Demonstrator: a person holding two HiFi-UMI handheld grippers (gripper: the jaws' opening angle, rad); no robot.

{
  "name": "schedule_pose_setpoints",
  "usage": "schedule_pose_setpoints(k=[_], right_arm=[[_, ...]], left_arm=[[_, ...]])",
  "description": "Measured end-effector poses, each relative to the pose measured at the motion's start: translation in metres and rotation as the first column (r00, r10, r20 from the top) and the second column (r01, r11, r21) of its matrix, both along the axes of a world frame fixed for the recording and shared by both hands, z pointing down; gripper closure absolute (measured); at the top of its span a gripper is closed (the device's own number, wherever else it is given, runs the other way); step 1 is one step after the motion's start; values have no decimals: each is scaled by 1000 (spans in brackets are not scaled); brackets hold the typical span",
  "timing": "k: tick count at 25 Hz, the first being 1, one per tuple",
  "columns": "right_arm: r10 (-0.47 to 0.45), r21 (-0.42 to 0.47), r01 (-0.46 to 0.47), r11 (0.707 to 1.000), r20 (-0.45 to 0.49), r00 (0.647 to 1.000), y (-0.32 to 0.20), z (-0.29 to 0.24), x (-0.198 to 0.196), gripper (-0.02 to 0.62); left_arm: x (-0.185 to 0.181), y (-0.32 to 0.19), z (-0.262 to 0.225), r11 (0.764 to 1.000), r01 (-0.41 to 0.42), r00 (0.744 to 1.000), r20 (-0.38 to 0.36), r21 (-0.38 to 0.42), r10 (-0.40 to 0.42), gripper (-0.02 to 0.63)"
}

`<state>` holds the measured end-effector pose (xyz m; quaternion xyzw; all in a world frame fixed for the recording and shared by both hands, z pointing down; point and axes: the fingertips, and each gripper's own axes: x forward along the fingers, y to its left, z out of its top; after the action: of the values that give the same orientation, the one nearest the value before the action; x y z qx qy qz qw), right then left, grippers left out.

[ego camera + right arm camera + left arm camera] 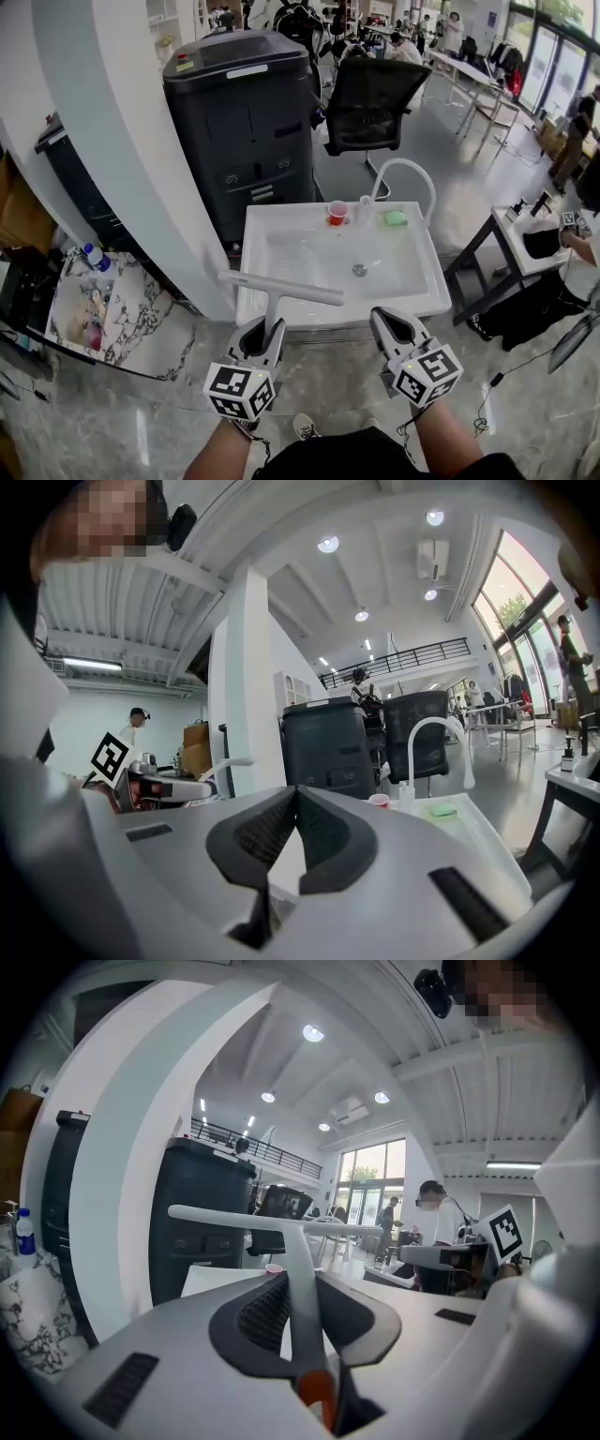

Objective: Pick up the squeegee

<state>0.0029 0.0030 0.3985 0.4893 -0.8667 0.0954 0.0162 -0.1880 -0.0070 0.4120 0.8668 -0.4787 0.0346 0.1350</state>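
Observation:
The squeegee point(279, 288) is white and T-shaped, with a long blade across the top of a thin handle. My left gripper point(263, 330) is shut on its handle and holds it above the sink's near rim. In the left gripper view the handle point(300, 1297) runs up between the pads to the level blade point(253, 1219). An orange part shows low between the jaws. My right gripper point(393, 326) hangs beside it on the right, shut, and holds nothing. In the right gripper view its pads point(281, 832) meet at the tips.
A white sink point(300, 258) stands ahead with a curved white faucet point(409, 174), a red cup point(337, 213) and a green sponge point(395, 218) at its back edge. Behind it are a black cabinet point(244, 122) and an office chair point(375, 103). A white column point(122, 141) rises on the left.

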Motion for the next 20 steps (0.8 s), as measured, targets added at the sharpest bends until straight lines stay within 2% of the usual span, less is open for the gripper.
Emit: schedule_pose_setpoints(k=[6,20], right_arm=[[-37,-6,37,999,19,999,12,1,29,578],[-183,7,183,983,48,982,49,-8,92,578]], left_arm=[[31,18,2,999,37,999,18,-23,-36,520],[104,80,-8,986,165,984,64,-20,-163,520]])
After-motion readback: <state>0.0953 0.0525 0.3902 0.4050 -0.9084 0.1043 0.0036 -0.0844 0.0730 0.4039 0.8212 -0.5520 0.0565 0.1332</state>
